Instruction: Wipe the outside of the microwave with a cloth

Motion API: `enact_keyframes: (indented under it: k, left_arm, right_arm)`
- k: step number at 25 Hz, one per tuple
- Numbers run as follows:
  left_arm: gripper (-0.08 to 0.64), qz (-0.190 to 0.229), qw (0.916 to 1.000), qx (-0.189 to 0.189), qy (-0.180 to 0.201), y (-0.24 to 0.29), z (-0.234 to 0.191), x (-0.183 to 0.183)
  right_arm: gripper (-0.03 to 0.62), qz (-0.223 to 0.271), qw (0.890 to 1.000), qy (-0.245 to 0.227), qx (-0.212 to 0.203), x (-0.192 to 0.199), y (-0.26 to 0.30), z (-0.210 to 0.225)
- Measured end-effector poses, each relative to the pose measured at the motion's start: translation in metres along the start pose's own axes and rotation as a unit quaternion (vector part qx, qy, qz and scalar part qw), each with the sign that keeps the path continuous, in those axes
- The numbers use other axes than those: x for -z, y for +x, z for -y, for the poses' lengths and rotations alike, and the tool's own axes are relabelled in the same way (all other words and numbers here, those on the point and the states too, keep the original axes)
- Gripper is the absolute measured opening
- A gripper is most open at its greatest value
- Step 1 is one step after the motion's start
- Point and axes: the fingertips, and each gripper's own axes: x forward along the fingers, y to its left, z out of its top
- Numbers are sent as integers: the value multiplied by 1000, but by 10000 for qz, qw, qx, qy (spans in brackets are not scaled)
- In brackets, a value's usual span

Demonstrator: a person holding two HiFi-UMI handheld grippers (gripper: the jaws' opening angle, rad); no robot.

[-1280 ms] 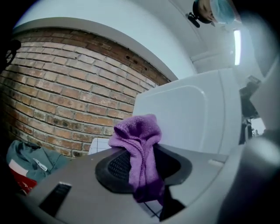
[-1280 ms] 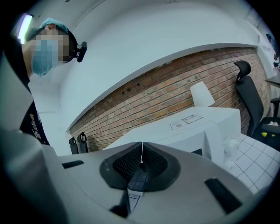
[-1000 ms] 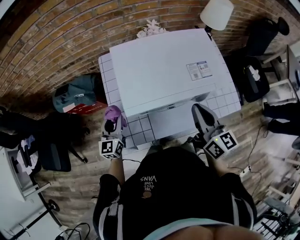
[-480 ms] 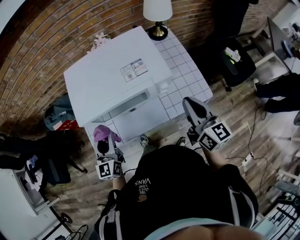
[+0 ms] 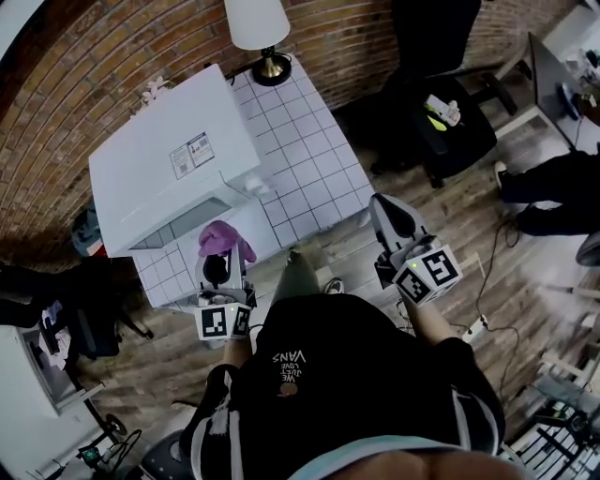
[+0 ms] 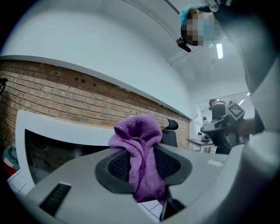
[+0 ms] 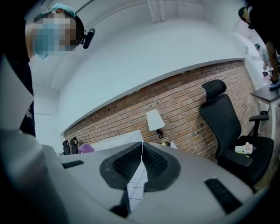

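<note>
The white microwave [image 5: 164,164] stands on the left part of a white tiled table [image 5: 309,178] against the brick wall; its front face [image 6: 48,140] shows in the left gripper view. My left gripper [image 5: 221,267] is shut on a purple cloth [image 5: 223,238], bunched between the jaws [image 6: 139,168], near the table's front edge by the microwave's front right corner. My right gripper [image 5: 394,225] is shut with nothing in it [image 7: 141,164], off the table's right front corner.
A lamp with a white shade [image 5: 257,23] stands at the table's back. A black office chair [image 5: 441,103] is to the right, also seen as a chair [image 7: 229,127] in the right gripper view. Bags and another chair [image 5: 56,291] lie left on the wooden floor.
The head view has swung, so the microwave and table now sit further left and up. Both grippers stay shut; the left one with the cloth is now closer to the microwave's front corner.
</note>
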Motion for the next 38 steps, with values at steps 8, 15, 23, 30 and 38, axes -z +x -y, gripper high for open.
enact_keyframes:
  k: [8,15,23,30,38]
  left_arm:
    - [141,-30,10000,-31,-26,48,26,-13]
    - [141,41,9991,-399,-167,63,20,-13]
    - [141,135,9897,-1419,-119,70,28,-17]
    - [141,302,9711,-2365,-110,107,66,-16]
    - [141,432,9421,-3320,-196,158,98,10]
  right_arm:
    - [3,-63,9995,145,-287,-11,52,44]
    - [3,-313,9943,79,-1013,-22,121,52]
    - [3,-748,9734,116,-2164,-18,179,48]
    - [3,-1226,9386,-26,-3225,-31,201,77]
    - [3,-1439,9142,-76,-3787,-48,212,134]
